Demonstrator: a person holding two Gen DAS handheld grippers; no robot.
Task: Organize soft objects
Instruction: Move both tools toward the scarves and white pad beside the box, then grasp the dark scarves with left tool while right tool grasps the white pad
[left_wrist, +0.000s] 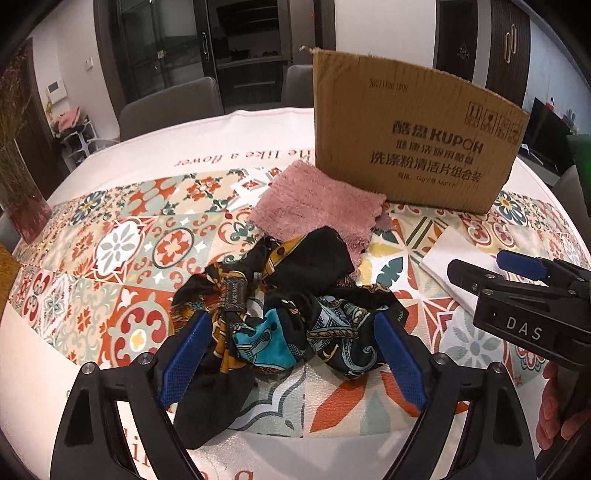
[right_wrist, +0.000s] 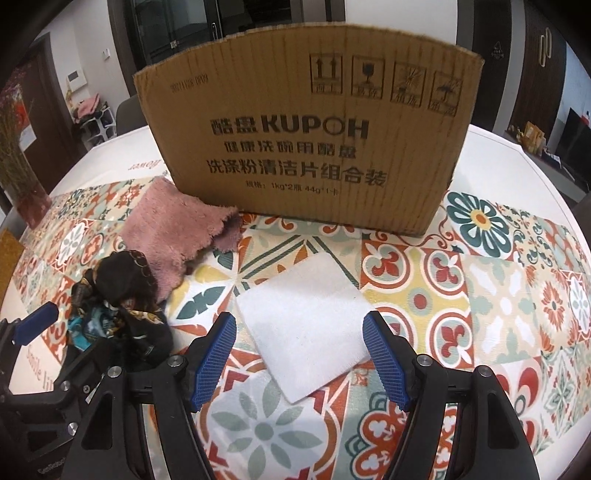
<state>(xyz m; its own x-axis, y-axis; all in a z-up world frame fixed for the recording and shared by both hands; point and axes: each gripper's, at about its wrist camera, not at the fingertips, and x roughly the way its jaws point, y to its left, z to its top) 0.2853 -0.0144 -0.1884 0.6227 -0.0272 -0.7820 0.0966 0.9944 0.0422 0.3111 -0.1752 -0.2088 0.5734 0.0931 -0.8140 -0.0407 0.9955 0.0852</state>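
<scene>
Black patterned silk, a crumpled scarf (left_wrist: 288, 306), lies on the tabletop (left_wrist: 110, 266) directly ahead of our left gripper (left_wrist: 291, 350), whose jaws stand released on either side of the heap, not pressing it. Our right gripper (right_wrist: 299, 354) is nearer the flat white cloth (right_wrist: 303, 321), jaws released and astride its near corner. A pink towel (left_wrist: 317, 206) lies beyond the scarf, against the cardboard box (right_wrist: 306, 147), probably where everything belongs.
</scene>
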